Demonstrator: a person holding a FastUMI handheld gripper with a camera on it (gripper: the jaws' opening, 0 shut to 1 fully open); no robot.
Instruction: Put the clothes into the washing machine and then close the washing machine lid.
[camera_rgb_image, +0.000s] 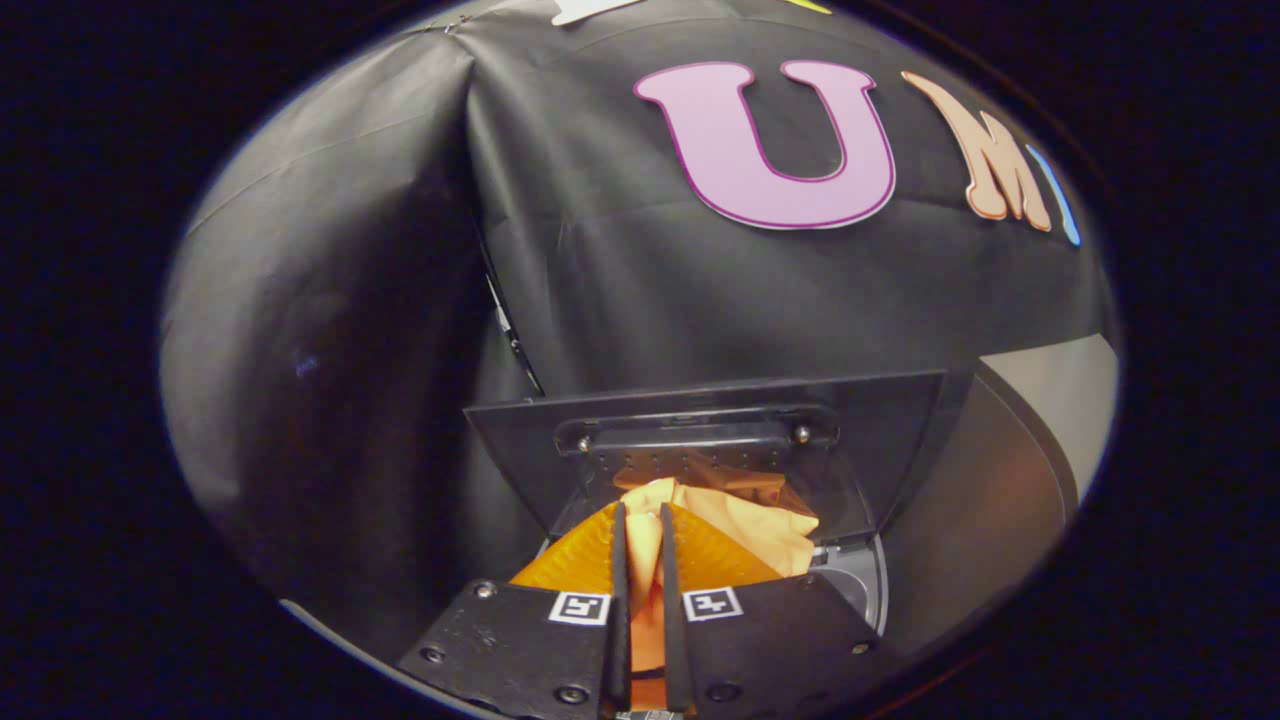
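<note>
Clamped on a fold of the yellow-orange garment (735, 525), the gripper (641, 530) holds it bunched at twelve o'clock — just above the washing machine's opening (850, 580). Beyond stands the raised lid (700, 420). Loading step, by my reading — next calls for lowering, releasing, then closing that lid.

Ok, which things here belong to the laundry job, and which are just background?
Part of the job:
- orange cloth, pinched between the fingers of the hand-held gripper
- washing machine lid, standing open just beyond the cloth
- washing machine, its opening beside the fingers

Just background:
- black cloth wall of the booth
- pale surface to the side
</note>
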